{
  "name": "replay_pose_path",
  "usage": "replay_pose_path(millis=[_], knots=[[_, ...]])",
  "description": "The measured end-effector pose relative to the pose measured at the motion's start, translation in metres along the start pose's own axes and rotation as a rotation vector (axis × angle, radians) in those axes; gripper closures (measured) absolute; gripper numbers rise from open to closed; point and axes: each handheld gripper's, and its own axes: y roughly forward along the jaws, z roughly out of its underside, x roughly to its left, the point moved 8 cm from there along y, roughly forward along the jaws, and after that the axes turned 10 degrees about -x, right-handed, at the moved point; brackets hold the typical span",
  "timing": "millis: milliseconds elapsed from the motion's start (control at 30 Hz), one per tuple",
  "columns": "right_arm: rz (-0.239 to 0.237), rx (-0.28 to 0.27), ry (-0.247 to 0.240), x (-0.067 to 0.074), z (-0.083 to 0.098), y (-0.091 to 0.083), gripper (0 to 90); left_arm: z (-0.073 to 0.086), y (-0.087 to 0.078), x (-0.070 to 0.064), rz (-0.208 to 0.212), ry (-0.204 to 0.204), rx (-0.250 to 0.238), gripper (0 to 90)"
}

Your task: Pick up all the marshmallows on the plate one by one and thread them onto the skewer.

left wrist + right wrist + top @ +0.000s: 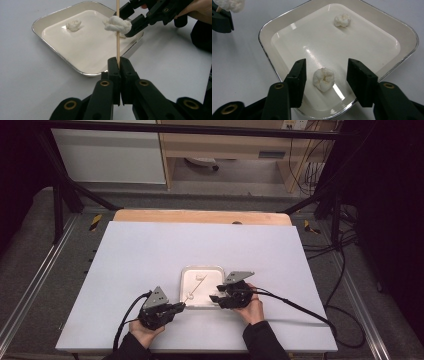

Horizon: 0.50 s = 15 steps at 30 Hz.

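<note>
Straddling the near white lump [323,79] at lower centre of the right gripper view, my right gripper [326,75] stood with jaws apart, pads not touching it. My left gripper [119,65] stayed out: its jaws were clamped on the wooden skewer [117,30], one lump [117,24] already threaded. Risk: closing off-centre could crush the soft lump or skid it across the glossy tray [269,27].

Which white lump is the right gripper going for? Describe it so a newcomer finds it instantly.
On the white table sits a shallow white tray. The target lump lies near the tray edge closest to the right gripper, between its open fingers and untouched. Another lump lies alone across the tray; a third is speared on the skewer.
</note>
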Motion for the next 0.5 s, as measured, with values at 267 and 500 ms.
replay_pose_path(millis=[267, 500], knots=[[-0.008, 0.003, -0.035, 0.0013, 0.0038, 0.0037, 59.6, 0.0004, 0.0004, -0.0004, 0.003, 0.001, 0.003, 87.9], [0.005, -0.002, -0.057, 0.0011, 0.0044, 0.0036, 66.2, 0.0005, 0.0007, -0.0011, 0.006, 0.003, 0.003, 87.9]])
